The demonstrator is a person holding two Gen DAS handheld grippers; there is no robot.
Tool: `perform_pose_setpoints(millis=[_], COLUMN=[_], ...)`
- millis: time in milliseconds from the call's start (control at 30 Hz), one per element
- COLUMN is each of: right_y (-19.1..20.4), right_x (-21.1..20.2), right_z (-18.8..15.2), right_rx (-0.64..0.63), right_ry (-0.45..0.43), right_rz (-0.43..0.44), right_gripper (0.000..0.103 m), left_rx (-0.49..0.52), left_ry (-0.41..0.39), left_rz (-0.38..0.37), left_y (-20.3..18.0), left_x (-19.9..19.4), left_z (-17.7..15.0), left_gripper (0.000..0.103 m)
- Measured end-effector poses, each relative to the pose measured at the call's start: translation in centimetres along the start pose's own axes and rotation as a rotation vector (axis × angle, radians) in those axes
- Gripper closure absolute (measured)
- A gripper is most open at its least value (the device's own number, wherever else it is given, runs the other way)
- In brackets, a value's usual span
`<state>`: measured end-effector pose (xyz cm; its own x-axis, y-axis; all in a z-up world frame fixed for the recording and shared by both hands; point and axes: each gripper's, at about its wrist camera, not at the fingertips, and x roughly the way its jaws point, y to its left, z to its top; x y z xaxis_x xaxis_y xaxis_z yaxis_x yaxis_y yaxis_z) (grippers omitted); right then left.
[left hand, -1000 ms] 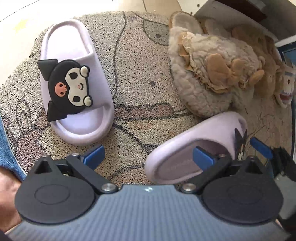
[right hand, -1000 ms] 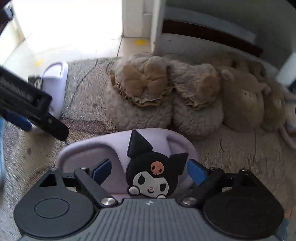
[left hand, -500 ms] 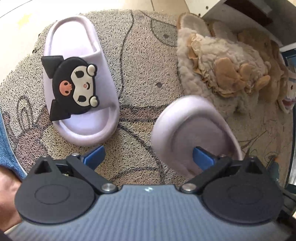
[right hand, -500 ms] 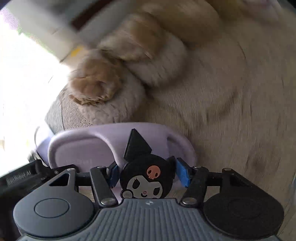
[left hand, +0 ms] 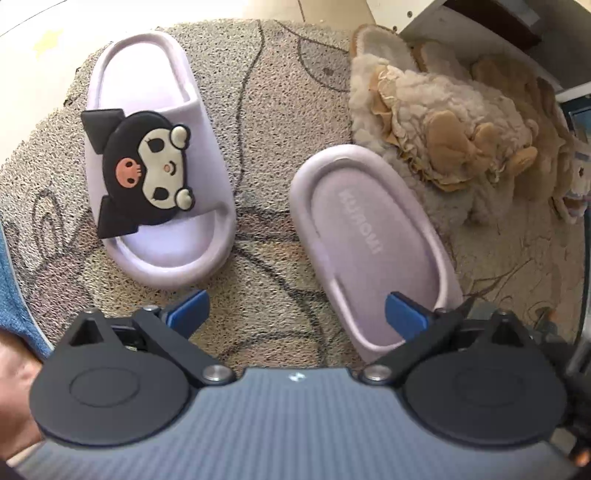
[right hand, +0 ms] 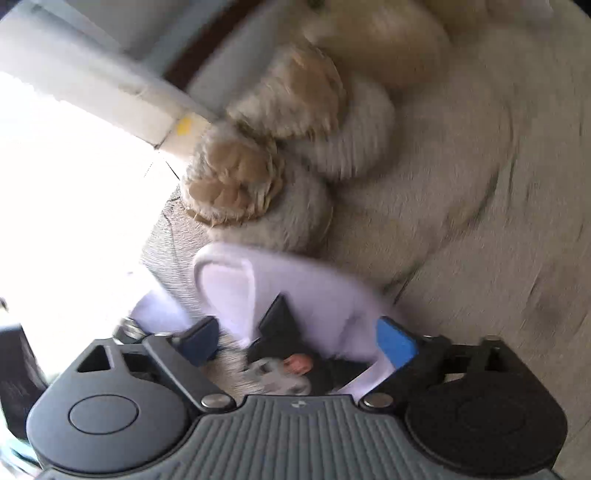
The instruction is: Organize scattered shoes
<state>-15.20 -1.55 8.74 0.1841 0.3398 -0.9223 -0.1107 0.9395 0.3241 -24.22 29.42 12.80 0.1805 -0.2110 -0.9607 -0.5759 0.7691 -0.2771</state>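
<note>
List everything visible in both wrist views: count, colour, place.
lilac slide slippers: 2, black cartoon charm on strap; one left on mat, second to its right, between right gripper's jaws.
fluffy slippers: several, cream and tan; back right, exact count unclear.
doormat: 1, beige, dark line drawing; under the shoes.
shelf unit: 1, white; behind the fluffy slippers.
left gripper: black, blue pads, open, empty.
right gripper: jaws opening, pads off the slipper.

surface: patterned doormat (left hand: pixel 280 110) | on it: two lilac slides (left hand: pixel 155 206) (left hand: pixel 373 243), fluffy slippers (left hand: pixel 436 122)
</note>
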Motion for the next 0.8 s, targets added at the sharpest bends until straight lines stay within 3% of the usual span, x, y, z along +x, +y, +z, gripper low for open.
perform_pose_setpoints(millis=[133,267,367,433,500,633,733,800], right_y=[-0.8,-1.6,-2.4,-3.6,-4.6,-5.1,-3.8,-2.6], right_x=[0.1,1.9,3.2,3.9,4.5,4.5,4.2,4.3], right_z=[-0.9,-3.0,-3.8,-3.8,-4.0,-4.0,-4.2,-4.2], right_rx=[-0.251,-0.437,-0.391,-0.251,-0.156,-0.07,-0.024,-0.006], right_ry=[-0.025,0.072,0.101,0.116,0.111,0.117,0.137,0.141], right_rz=[-0.201,-0.25,-0.175,-0.03,0.051,0.12,0.273,0.257], right_gripper=[0.006,0.01,0.025,0.066,0.069,0.077,0.081,0.081], left_rx=[0.002,0.009,0.039,0.063,0.078,0.057,0.03,0.031], left_ry=[-0.017,-0.034,-0.031,-0.016,-0.005,-0.022,-0.014,-0.014], left_rz=[-0.043,-0.082,-0.078,-0.071,-0.062,-0.049,-0.068,-0.063], left_y=[-0.7,-1.5,-2.5,-3.0,-3.3,-2.6,-2.0,-1.9], left_x=[-0.4,-0.8,-0.4,0.2,0.5,0.6,0.6,0.7], left_z=[-0.1,-0.4,-0.7,-0.9,-1.1,-1.1,-0.7,-0.7], left_gripper=[0.0,0.0,0.0,0.0,0.0,0.0,0.0,0.0])
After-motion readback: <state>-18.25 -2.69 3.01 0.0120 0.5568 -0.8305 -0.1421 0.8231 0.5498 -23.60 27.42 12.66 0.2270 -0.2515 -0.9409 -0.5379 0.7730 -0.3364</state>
